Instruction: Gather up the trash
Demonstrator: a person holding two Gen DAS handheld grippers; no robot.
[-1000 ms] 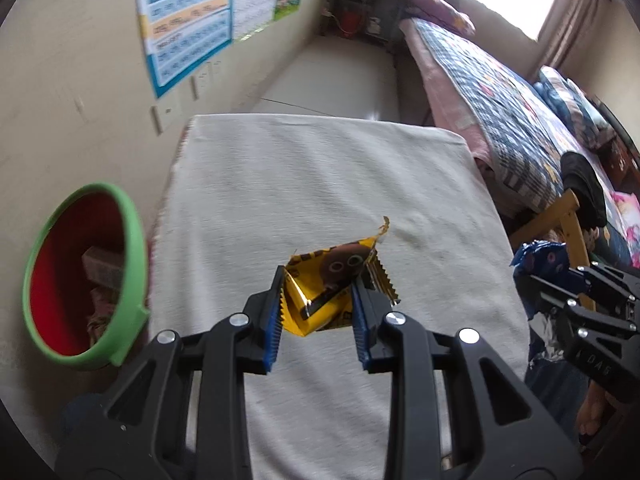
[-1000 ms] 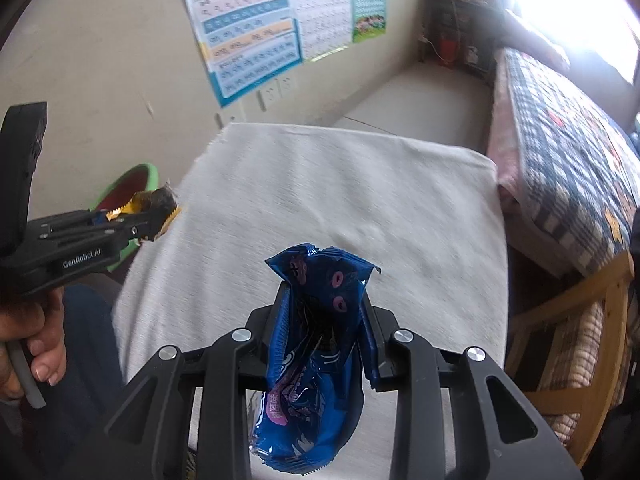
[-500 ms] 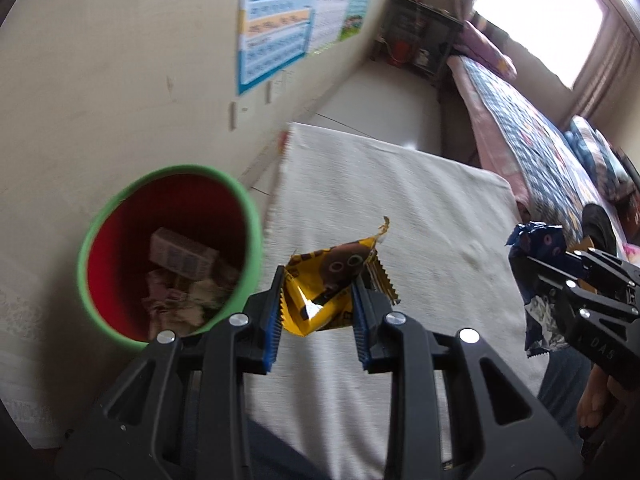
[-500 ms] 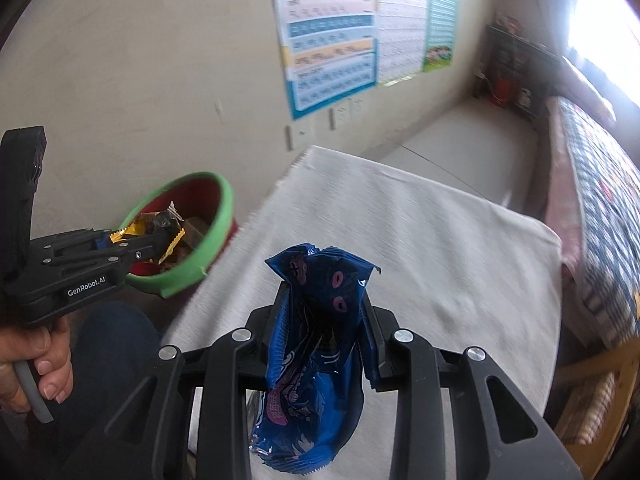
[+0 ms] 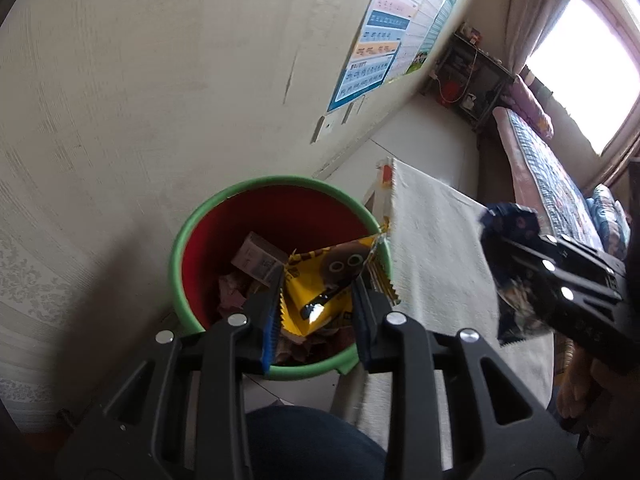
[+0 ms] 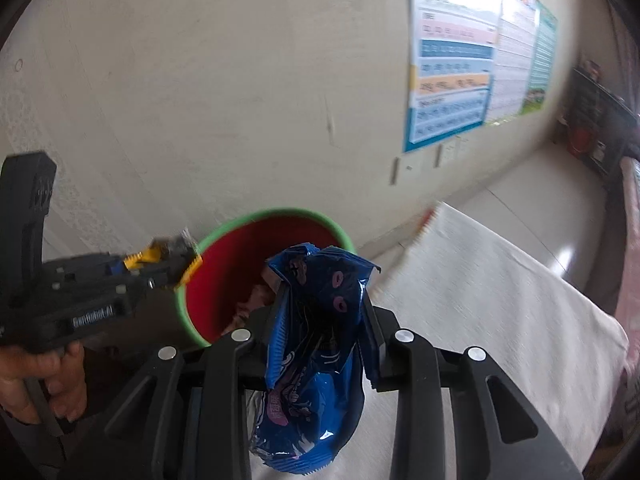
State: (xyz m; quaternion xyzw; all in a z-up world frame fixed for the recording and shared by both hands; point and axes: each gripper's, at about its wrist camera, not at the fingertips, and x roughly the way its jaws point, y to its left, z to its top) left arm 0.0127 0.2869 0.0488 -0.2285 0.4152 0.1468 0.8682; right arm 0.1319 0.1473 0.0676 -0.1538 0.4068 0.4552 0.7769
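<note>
A person is standing by a cream wall, holding a black two-fingered tool in each hand. The left tool [image 5: 316, 304] is gripping a yellow snack wrapper [image 5: 320, 280] between its blue-padded fingers [image 5: 269, 336], and it is hovering directly above a red bin with a green rim [image 5: 208, 216] that is sitting on the floor beside the bench [image 5: 436, 264]. The bin is already holding a small box [image 5: 256, 258] and some crumpled pinkish scraps [image 5: 230, 294]. The right tool [image 6: 324, 320] is clamping an upright blue snack bag [image 6: 316, 360], with most of the bag hanging below its fingers; it is waiting near the bin's rim, over the cloth-covered bench edge, so that bag is not yet above the opening. A chart poster [image 6: 452, 80] is hanging on the wall behind

The step in hand appears to be dropping the yellow wrapper into the bin. To do it well, the person should be keeping the left tool centred over the red interior, well inside the rim, then opening the fingers fully so the light foil falls free rather than clinging to a pad. Lowering slightly first would help stop it drifting out. The blue bag should be brought over the opening only once the left tool is clear, so the two are not colliding
</note>
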